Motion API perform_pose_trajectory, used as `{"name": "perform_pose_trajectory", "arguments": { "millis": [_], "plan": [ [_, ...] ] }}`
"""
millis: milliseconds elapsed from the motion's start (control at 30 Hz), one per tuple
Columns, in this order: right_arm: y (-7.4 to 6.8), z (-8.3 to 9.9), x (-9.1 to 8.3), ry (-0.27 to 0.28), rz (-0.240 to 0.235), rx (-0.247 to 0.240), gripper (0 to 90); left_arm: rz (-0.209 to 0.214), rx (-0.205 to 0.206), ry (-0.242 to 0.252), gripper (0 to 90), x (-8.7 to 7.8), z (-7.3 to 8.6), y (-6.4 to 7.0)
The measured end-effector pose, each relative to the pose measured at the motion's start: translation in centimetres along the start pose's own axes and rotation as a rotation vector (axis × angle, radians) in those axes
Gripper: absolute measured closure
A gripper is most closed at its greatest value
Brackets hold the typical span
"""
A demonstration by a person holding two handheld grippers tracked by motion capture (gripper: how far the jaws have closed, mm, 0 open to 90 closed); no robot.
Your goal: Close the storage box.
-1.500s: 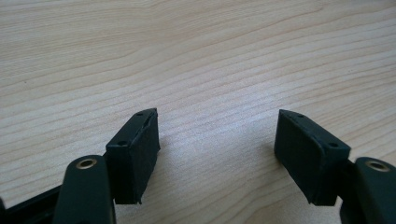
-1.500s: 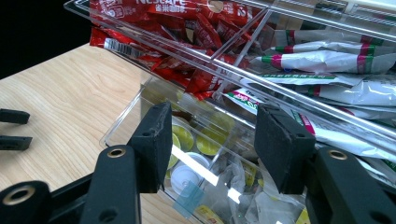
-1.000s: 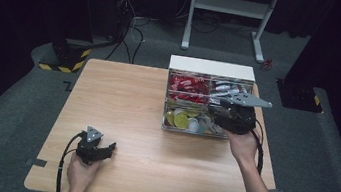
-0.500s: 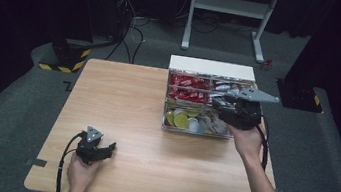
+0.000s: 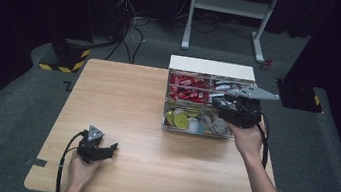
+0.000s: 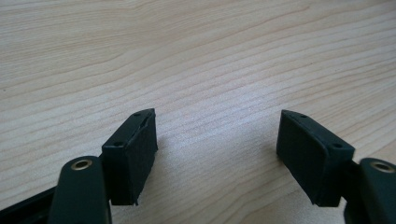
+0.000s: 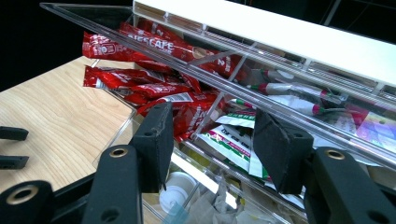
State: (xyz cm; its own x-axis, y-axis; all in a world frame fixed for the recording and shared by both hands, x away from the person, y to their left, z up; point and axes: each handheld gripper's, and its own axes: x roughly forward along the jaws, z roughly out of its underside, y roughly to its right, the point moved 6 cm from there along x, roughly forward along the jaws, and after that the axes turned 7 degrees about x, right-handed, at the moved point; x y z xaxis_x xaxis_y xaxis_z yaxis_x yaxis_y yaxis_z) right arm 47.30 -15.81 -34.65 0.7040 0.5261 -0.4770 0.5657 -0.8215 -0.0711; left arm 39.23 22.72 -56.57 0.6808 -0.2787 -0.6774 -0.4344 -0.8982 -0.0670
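A clear plastic organizer [image 5: 206,102] with a white top stands at the table's far right. Its compartments hold red sachets [image 5: 187,88] [image 7: 140,84], white and green sachets [image 7: 233,135], and yellow and white round capsules [image 5: 182,121]. My right gripper [image 5: 222,103] [image 7: 212,140] hovers open just over the organizer's right half, its jaws spread above the white and green sachets, holding nothing. My left gripper [image 5: 105,147] [image 6: 217,140] rests open on the bare wooden table [image 5: 122,99] near the front left, with nothing between its jaws.
The organizer's clear dividers and rim [image 7: 196,60] run right in front of the right jaws. Beyond the table stand a white metal frame [image 5: 228,13], cables [image 5: 130,25] and a yellow-black striped base [image 5: 68,56] on the grey floor.
The right gripper has shifted right and slightly away from me over the organizer. The left gripper has stayed put.
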Motion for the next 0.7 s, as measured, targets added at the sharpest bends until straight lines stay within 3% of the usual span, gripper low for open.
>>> {"name": "perform_pose_trajectory", "arguments": {
  "millis": [200,333,567,700],
  "plan": [
    [0.0,-0.2,0.1,-0.001,-0.003,0.006,48.1,0.040,-0.016,0.005,31.4,0.0,-1.0,0.1],
    [0.0,-0.5,-0.1,0.010,-0.004,0.000,48.1,0.103,-0.025,0.016,31.4,0.1,-2.3,0.6],
    [0.0,-1.3,-0.2,0.016,-0.008,-0.008,48.4,0.159,-0.012,0.060,31.2,0.1,-5.3,1.6],
    [0.1,-1.4,-0.1,0.014,-0.012,-0.003,49.4,0.164,0.009,0.063,29.8,0.2,-6.3,1.9]
  ]
}}
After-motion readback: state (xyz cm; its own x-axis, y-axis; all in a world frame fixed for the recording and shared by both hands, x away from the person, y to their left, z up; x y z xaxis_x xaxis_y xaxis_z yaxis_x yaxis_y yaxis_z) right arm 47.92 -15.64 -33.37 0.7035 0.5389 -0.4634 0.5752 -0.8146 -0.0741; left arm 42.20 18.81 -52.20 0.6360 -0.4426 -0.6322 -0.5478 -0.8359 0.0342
